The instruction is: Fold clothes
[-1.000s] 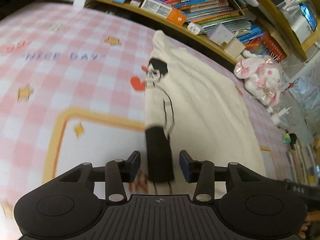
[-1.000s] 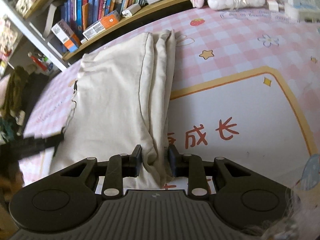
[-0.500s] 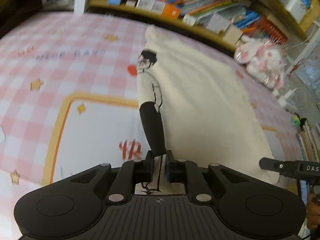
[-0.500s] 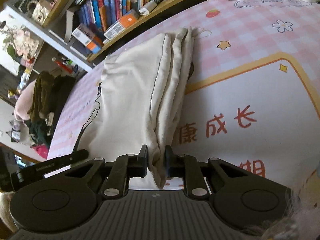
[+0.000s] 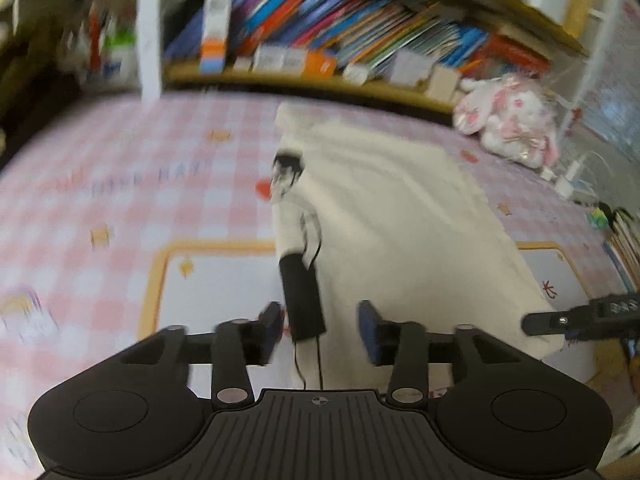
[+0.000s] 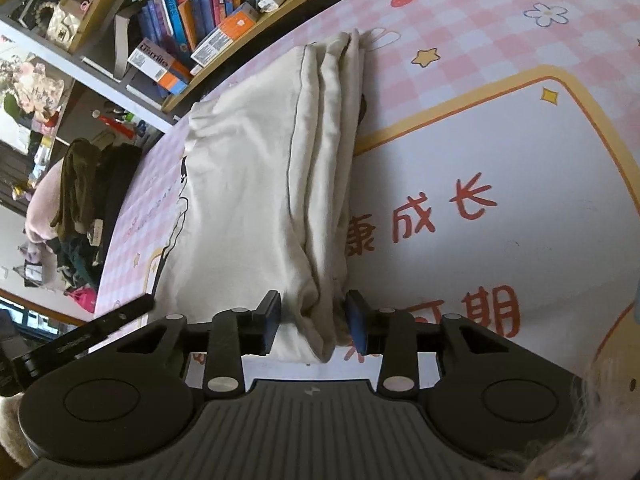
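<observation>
A cream garment point(image 5: 400, 220) lies folded lengthwise on the pink checked mat point(image 5: 120, 200), with a black cartoon print and a black cuff point(image 5: 302, 300) along its left edge. My left gripper point(image 5: 320, 322) is open at the garment's near end, and the black cuff lies between its fingers. In the right wrist view the garment point(image 6: 248, 200) shows several stacked folds along its right edge. My right gripper point(image 6: 314, 316) is open around the near corner of those folds. The blur makes cloth contact unclear on the left.
A bookshelf point(image 5: 320, 40) full of books runs along the far edge of the mat. A pink and white plush toy point(image 5: 508, 120) sits at the far right. Off the mat's left side lies a heap of dark clothes point(image 6: 76, 200). The mat's white panel point(image 6: 500, 140) carries red characters.
Both grippers were shut on the garment's near edge half a second ago and have opened, letting the cloth go. The left view has tipped upward and blurred.
</observation>
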